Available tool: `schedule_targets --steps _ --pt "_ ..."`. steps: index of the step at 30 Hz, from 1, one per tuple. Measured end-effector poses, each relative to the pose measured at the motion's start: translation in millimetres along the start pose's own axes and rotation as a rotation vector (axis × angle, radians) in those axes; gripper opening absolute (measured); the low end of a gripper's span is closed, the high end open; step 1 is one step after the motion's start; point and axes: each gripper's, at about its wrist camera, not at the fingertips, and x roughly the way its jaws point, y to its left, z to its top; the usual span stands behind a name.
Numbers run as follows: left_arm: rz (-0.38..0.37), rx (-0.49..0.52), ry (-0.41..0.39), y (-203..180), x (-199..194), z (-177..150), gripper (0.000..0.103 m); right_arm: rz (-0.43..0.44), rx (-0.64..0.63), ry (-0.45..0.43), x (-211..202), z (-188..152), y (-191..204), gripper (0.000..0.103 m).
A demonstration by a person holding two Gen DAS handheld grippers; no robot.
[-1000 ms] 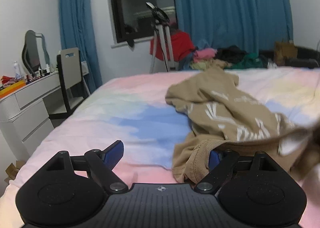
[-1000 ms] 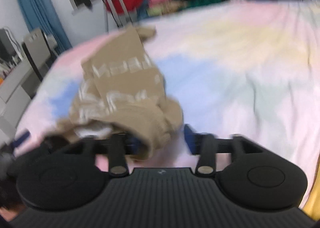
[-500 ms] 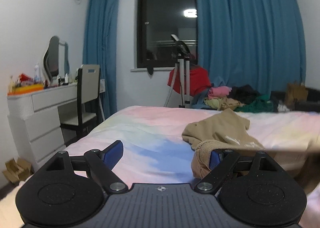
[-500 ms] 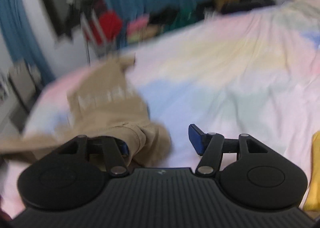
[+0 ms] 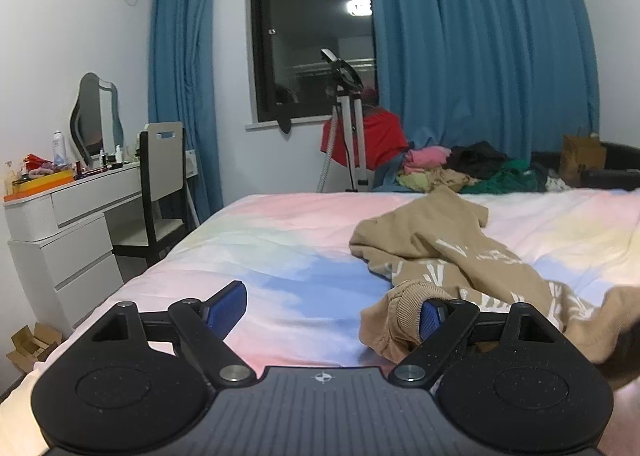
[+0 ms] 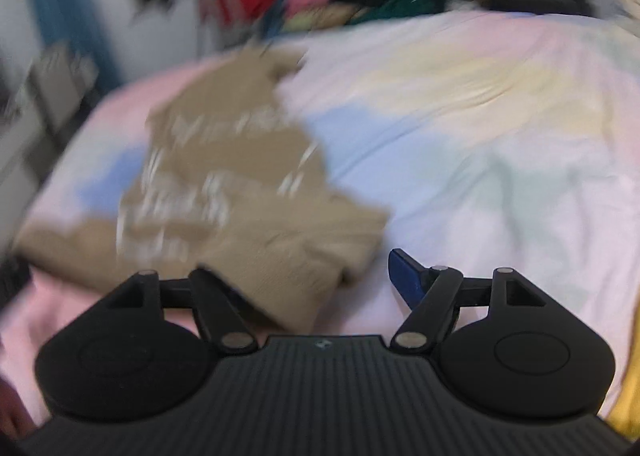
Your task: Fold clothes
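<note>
While the tan sweatshirt (image 5: 452, 256) lies crumpled on the pastel bedspread (image 5: 280, 252), everything else can be placed around it. Farthest to its left, against the wall, stands the white dresser (image 5: 68, 232) with a mirror (image 5: 94, 115) and small bottles on top, and a chair (image 5: 162, 179) is pushed in next to it. Nearer the sweatshirt on that same side, the left gripper (image 5: 332, 310) is spread wide: its left finger hangs over bare bedspread, well apart from the cloth, while its right finger sits against the ribbed cuff or hem (image 5: 400, 304) at the garment's near edge, which curls around that blue pad. Nothing is pinched between the two pads. Behind the sweatshirt, past the far edge of the bed, a white tripod (image 5: 352, 135) stands before the dark window (image 5: 312, 27), and a heap of mixed clothes (image 5: 460, 171) lies below the blue curtain (image 5: 480, 43).

Seen from the right wrist, the view is blurred by motion. The right gripper (image 6: 316, 276) has its jaws opening; a folded lump of the sweatshirt (image 6: 240, 191) lies between them, covering the left finger, while the right finger (image 6: 406, 272) stands clear of the cloth over the bedspread (image 6: 480, 135). Right of the sweatshirt the bedding is bare.
</note>
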Motion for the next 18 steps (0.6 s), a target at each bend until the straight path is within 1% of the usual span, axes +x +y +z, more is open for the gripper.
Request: schedule_targets --steps 2,3,4,6,9,10,11,12,13,14,16,17,18 --pt "0.008 -0.012 -0.002 3.5 -0.4 1.3 0.086 0.008 -0.065 0.035 6.5 -6.0 9.6 0.072" --pt "0.014 -0.018 -0.003 5.1 -0.5 1.5 0.086 -0.012 -0.073 0.031 7.2 -5.9 10.7 0.072" --pt "0.02 -0.022 -0.003 6.5 -0.3 1.6 0.087 -0.048 -0.052 0.006 7.2 -2.9 5.5 0.072" --pt "0.022 -0.005 0.022 4.6 5.4 -1.1 0.088 -0.126 0.039 -0.074 -1.2 1.9 -11.1 0.072" --pt "0.025 0.024 0.059 1.6 14.1 -5.2 0.089 -0.186 0.17 -0.163 -16.1 2.4 -33.6 0.072" --pt "0.021 0.075 0.074 -3.8 18.0 -8.7 0.089 -0.185 0.205 -0.188 -21.2 0.6 -40.4 0.072" --pt "0.038 0.149 0.08 -12.1 21.6 -13.1 0.089 -0.177 0.233 -0.23 -27.5 0.7 -44.4 0.072" --pt "0.057 0.222 0.088 -20.1 25.0 -18.1 0.092 -0.17 0.259 -0.272 -33.9 0.8 -48.2 0.072" --pt "0.067 0.267 0.1 -25.3 28.5 -22.7 0.092 -0.158 0.262 -0.333 -42.1 0.8 -46.8 0.072" --pt "0.069 0.283 0.113 -28.4 31.4 -26.0 0.092 -0.146 0.264 -0.393 -50.1 0.8 -45.1 0.073" --pt "0.072 0.258 0.134 -27.6 34.2 -27.6 0.092 -0.131 0.205 -0.487 -59.6 1.0 -32.7 0.072" --pt "0.084 0.233 0.134 -23.8 34.3 -25.9 0.092 -0.127 0.178 -0.517 -63.6 0.0 -27.8 0.072" --pt "0.105 0.188 0.129 -16.5 33.8 -22.1 0.093 -0.124 0.155 -0.532 -65.0 -1.3 -26.3 0.072"
